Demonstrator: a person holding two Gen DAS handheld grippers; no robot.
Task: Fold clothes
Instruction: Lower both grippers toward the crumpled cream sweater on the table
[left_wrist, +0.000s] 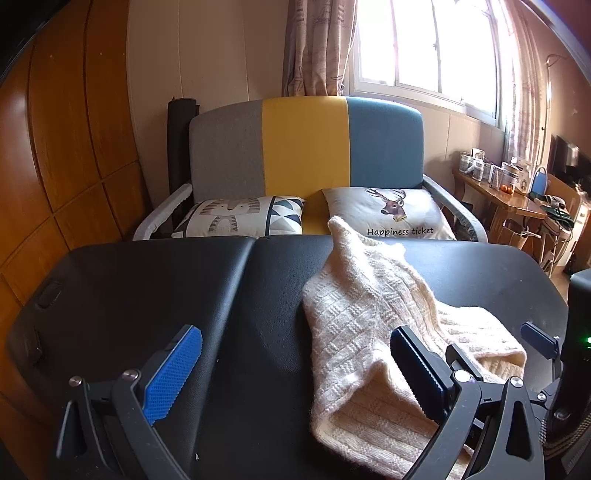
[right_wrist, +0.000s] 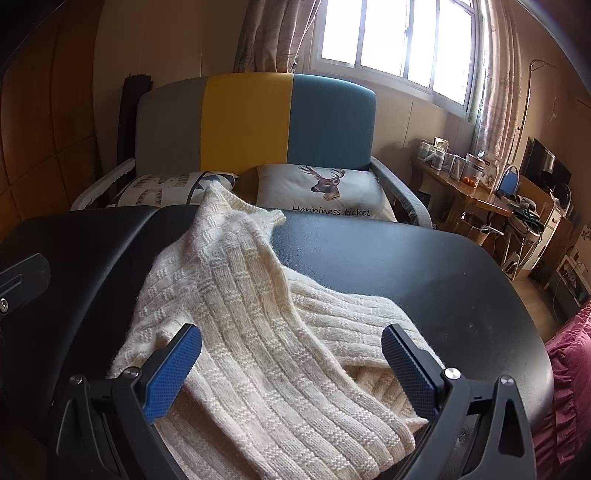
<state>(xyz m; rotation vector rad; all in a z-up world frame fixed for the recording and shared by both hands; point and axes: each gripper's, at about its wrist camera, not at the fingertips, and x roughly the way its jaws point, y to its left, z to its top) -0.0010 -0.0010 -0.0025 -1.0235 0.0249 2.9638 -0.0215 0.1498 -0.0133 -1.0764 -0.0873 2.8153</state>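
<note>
A cream knitted sweater (left_wrist: 373, 314) lies rumpled on a black padded table (left_wrist: 166, 288), one part stretching toward the far edge. My left gripper (left_wrist: 295, 354) is open above the table's near edge, its left pad over bare black surface and its right pad over the sweater's left part. In the right wrist view the same sweater (right_wrist: 251, 306) fills the centre of the table (right_wrist: 424, 280). My right gripper (right_wrist: 291, 354) is open and straddles the knit near its front end, holding nothing. The right gripper's blue pad (left_wrist: 541, 339) shows at the far right of the left wrist view.
Beyond the table stands a grey, yellow and blue sofa (left_wrist: 306, 144) with two cushions (left_wrist: 391, 210). A wooden side table (left_wrist: 495, 192) with jars is at the right under the window. Wooden cupboards (left_wrist: 66, 147) line the left. A pink ruffled fabric (right_wrist: 569, 387) lies at the right edge.
</note>
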